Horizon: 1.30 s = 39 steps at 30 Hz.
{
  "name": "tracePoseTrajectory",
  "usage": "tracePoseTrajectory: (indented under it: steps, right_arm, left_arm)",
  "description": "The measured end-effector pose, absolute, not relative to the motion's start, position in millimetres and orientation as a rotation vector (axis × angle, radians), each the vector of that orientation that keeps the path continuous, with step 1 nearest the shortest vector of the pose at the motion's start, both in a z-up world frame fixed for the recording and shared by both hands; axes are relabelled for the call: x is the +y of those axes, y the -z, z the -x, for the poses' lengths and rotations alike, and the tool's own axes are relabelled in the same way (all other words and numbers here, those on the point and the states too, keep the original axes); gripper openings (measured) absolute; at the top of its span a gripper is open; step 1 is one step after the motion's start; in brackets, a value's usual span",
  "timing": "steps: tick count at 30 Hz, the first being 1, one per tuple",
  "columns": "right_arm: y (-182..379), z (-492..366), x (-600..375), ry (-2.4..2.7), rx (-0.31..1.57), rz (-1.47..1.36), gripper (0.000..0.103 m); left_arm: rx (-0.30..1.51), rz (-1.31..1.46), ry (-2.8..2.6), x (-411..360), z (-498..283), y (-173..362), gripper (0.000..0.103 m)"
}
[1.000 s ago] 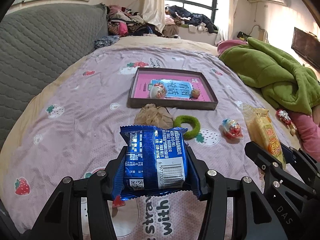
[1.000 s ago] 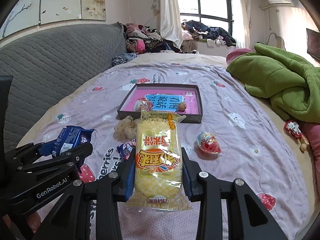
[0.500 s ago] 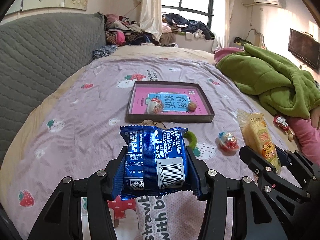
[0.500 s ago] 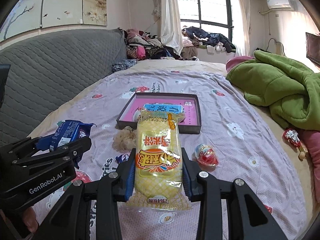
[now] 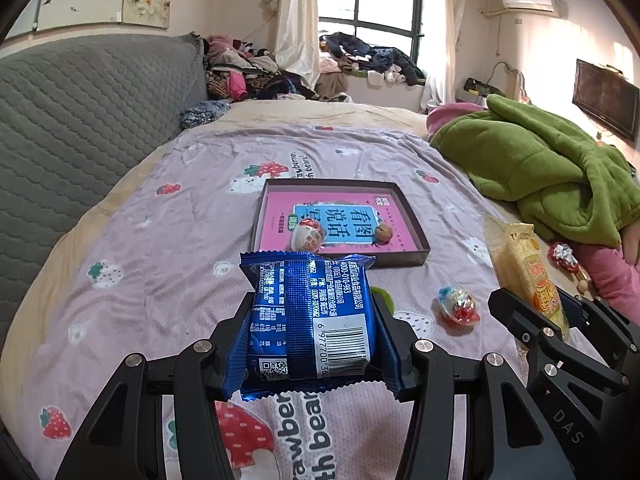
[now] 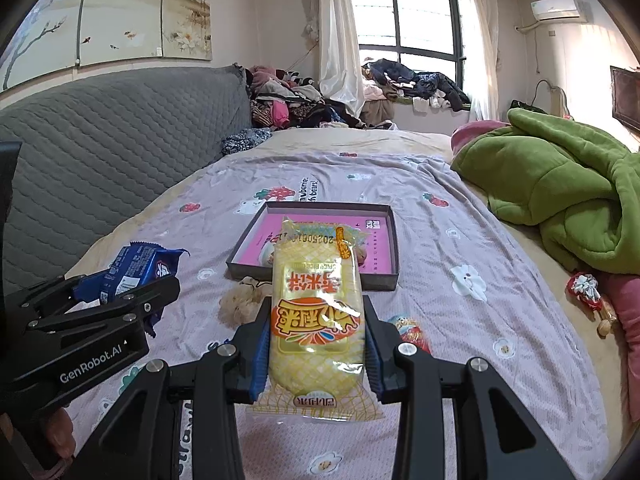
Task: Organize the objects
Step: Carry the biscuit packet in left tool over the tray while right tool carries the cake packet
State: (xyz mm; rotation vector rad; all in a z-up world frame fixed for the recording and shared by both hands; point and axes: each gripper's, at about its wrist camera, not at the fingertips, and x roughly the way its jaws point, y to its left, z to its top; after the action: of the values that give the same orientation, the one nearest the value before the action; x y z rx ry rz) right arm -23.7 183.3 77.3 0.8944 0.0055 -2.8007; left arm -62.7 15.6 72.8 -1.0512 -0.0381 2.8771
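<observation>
Both grippers are holding snack packets above a bed covered in a lilac strawberry-print sheet (image 5: 168,240). Left gripper (image 5: 310,340) is pinching a blue foil packet (image 5: 310,320) across its sides, barcode facing up. Right gripper (image 6: 316,344) is pinching a yellow packet (image 6: 318,320) the same way, long end pointing forward. Each packet is hanging in the air over the near end of the bed, with a shallow dark tray (image 5: 404,204) lying ahead near the middle of the bed.

Risks, as judgements: both wrappers are slick and puffed with air, so either could be slipping out if the squeeze loosens, or crushing its contents if it tightens. The two grippers are sitting close side by side, so swinging both toward the tray together could be knocking them against each other.

Inside the tray, a foil-wrapped egg (image 5: 307,233) and a small round brown thing (image 5: 383,234) are sitting near its front wall, taking up landing room on the pink lining. Between grippers and tray, a beige fluffy scrunchie (image 6: 238,300) and a green one (image 5: 383,298), mostly hidden behind the blue packet, are lying on the sheet. Another foil egg (image 5: 458,306) is resting toward the bed's right side. A green blanket (image 5: 552,176) is heaped along the right edge, with a small red-and-silver ornament (image 6: 585,290) just beside it.
</observation>
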Motion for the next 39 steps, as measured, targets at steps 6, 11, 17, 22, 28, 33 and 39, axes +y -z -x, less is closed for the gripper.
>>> tracePoseTrajectory:
  steps: [6, 11, 17, 22, 28, 33, 39]
  right_arm:
    - [-73, 40, 186, 2.801, 0.008, -0.91, 0.039]
    - [-70, 57, 189, 2.805, 0.027, -0.915, 0.039]
    - [-67, 80, 194, 2.808, 0.055, -0.923, 0.039]
    - [-67, 100, 197, 2.808, 0.072, -0.921, 0.039]
    - [-69, 125, 198, 2.81, 0.092, -0.907, 0.039]
    - [-68, 150, 200, 2.809, 0.082, -0.913, 0.039]
    - [-67, 180, 210, 2.823, 0.057, -0.908, 0.039]
  left_arm:
    - [-0.039, 1.05, -2.868, 21, 80, -71, 0.055]
    - [-0.037, 1.056, -2.858, 27, 100, -68, 0.055]
    - [-0.024, 1.061, -2.857, 33, 124, -63, 0.055]
    - [-0.025, 1.063, -2.85, 39, 148, -62, 0.055]
    - [0.008, 1.036, -2.853, 48, 174, -69, 0.055]
    - [0.015, 1.039, -2.835, 56, 201, -72, 0.055]
    - [0.016, 1.047, -2.814, 67, 234, -68, 0.055]
